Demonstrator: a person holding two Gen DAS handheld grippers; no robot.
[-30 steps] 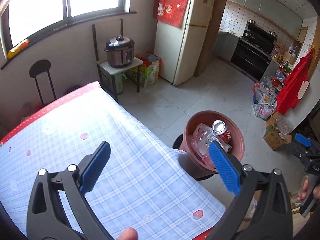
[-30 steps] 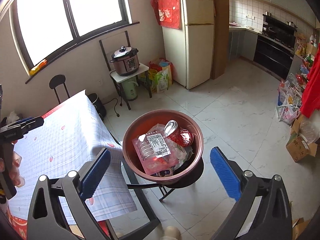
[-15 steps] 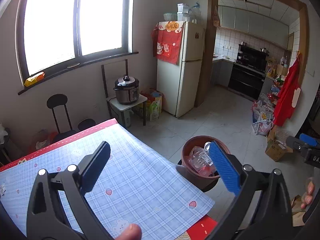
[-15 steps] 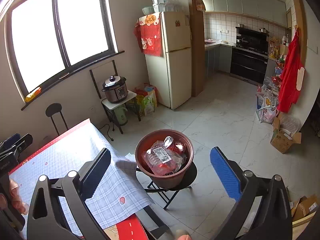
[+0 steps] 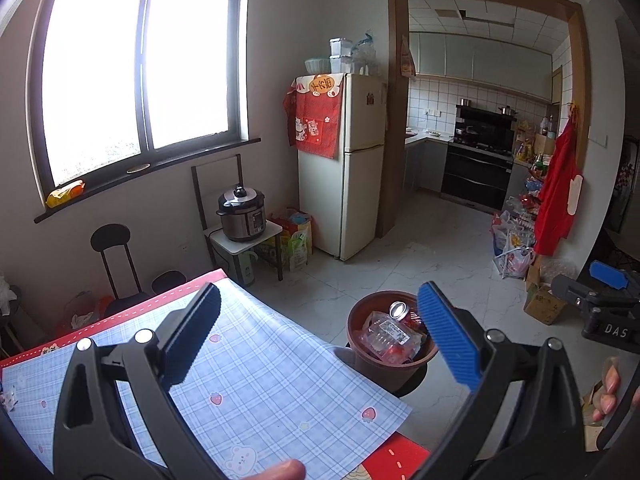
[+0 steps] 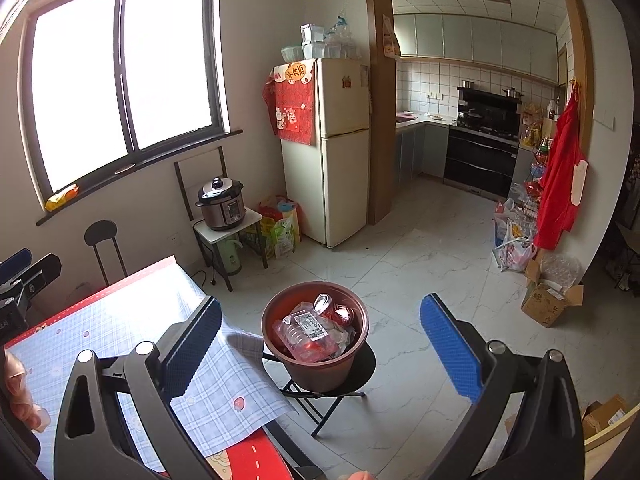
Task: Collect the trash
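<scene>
A brown plastic bin (image 6: 316, 364) stands on a small black folding stool (image 6: 360, 372) beside the table. It holds a crushed clear plastic bottle (image 6: 308, 328) and a red can (image 6: 334, 310). The bin also shows in the left wrist view (image 5: 384, 364). My left gripper (image 5: 320, 340) is open and empty, held high above the table's corner. My right gripper (image 6: 320, 348) is open and empty, held well above the bin. The right gripper's body shows at the right edge of the left wrist view (image 5: 600, 308).
The table carries a blue checked cloth (image 5: 256, 392) with a red border. A fridge (image 6: 336, 148), a pressure cooker on a small stand (image 6: 222, 204), a black chair (image 6: 100, 240), cardboard boxes (image 6: 548, 300) and bags stand around the tiled floor.
Both grippers have risen and pulled back from the bin, which now looks smaller and farther away. Both stay open and empty.
</scene>
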